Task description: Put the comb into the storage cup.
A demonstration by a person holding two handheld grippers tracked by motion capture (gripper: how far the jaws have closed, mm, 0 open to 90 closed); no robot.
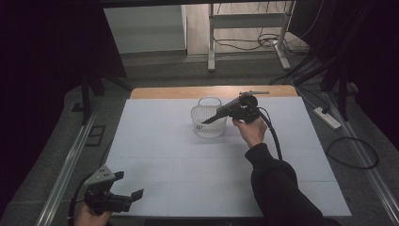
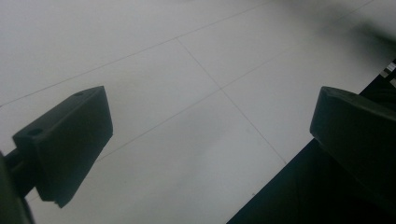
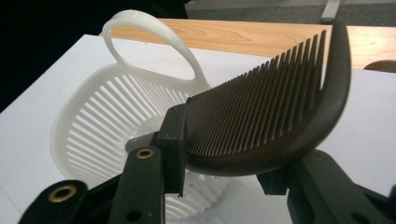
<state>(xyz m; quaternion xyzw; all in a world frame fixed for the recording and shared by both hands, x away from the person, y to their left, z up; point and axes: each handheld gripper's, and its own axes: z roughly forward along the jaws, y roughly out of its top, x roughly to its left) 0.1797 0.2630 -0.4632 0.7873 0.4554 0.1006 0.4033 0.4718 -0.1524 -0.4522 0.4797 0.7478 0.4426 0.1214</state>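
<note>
A: Describe the work surface.
B: The counter is covered by a white sheet with faint seam lines; a strip of bare wood shows along its far edge. Beyond it lie a dark floor, a metal frame and loose cables.

A: What stands on the counter?
B: One white slatted plastic basket with a loop handle on its far rim. It stands upright in the far middle of the sheet.

A: State of the right gripper?
B: The right gripper is held over the basket's right side, pointing left and down. Its jaws are clamped on a dark comb. In the right gripper view the comb lies crosswise between the jaws, its teeth pointing up and away, its curved spine towards the camera, directly above the basket opening. Contact between comb and basket cannot be determined.

A: State of the left gripper?
B: The left gripper sits at the counter's near left corner, well apart from the basket. Its jaws are spread wide with nothing between them; the left gripper view shows bare white sheet and the counter's edge between them.
</note>
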